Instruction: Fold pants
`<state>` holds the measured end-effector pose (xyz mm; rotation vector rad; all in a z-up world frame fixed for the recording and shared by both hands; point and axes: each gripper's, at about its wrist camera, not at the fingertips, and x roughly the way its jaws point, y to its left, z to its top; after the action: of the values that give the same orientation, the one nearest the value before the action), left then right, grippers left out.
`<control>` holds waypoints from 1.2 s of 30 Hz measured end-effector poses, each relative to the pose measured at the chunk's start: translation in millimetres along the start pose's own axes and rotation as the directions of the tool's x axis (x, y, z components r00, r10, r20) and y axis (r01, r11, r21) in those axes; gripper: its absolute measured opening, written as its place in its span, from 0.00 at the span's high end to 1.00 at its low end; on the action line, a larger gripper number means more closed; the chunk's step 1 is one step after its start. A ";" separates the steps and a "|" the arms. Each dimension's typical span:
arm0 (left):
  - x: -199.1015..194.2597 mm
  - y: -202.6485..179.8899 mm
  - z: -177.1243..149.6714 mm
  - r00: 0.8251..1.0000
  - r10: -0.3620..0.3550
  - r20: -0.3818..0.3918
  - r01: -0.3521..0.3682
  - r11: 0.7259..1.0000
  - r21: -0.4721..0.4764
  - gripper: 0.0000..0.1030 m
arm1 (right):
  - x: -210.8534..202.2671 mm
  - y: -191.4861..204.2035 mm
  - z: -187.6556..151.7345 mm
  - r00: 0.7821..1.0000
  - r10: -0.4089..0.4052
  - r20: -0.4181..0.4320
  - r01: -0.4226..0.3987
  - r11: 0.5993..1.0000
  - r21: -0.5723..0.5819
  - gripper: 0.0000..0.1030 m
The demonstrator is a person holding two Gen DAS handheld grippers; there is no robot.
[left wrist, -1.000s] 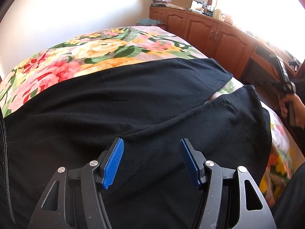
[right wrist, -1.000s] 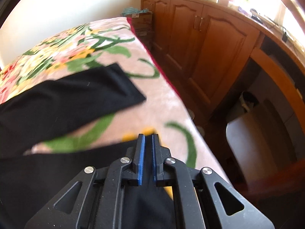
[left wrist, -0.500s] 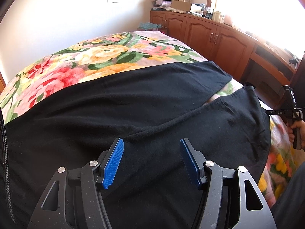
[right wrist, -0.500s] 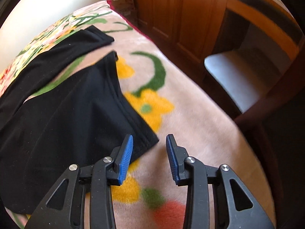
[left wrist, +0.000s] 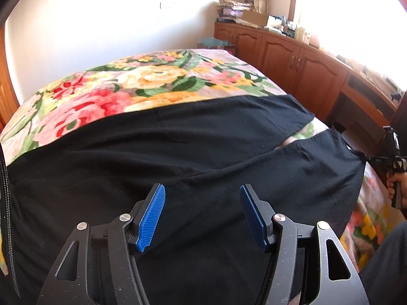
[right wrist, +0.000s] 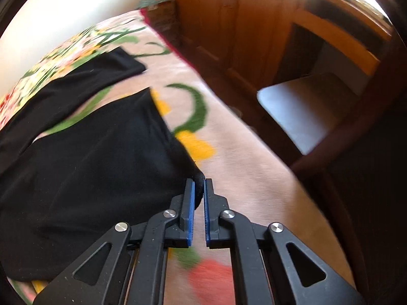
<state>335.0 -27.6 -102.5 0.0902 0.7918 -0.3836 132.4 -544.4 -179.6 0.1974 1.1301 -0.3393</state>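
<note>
Right claw point(right wrist: 199, 190) now clamped, pants point(right wrist: 89, 165) corner between pads

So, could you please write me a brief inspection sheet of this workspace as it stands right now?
Surface: bed with floral blanket.
Job's things: black pants spread flat, legs apart at the hems.
Clutter: papers and boxes on the cabinet top.
Grippers: left gripper open above the pants; right gripper shut on the near leg's hem corner.
Cables: black cord at the left view's edge.
Surroundings: wooden cabinets, chair seat, white wall.
</note>
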 end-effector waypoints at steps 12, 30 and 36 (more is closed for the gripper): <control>-95.3 51.3 -1.5 0.989 0.097 0.115 -0.082 0.988 -0.128 0.38 | -78.4 53.9 17.7 0.986 0.125 0.114 -0.107 0.982 -0.153 0.76; -208.6 178.0 -116.2 0.928 0.371 0.037 -0.351 0.904 -0.243 0.38 | -184.4 397.4 -40.2 0.809 0.586 0.050 -0.464 0.688 -0.558 0.43; -184.7 199.2 -145.5 0.915 0.400 -0.045 -0.395 0.870 -0.294 0.38 | -178.3 494.6 -100.2 0.766 0.637 -0.086 -0.539 0.564 -0.626 0.43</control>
<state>192.4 245.1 -86.4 -0.0337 0.7841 0.1302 158.4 -21.7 -67.4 -0.0481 0.9005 0.6355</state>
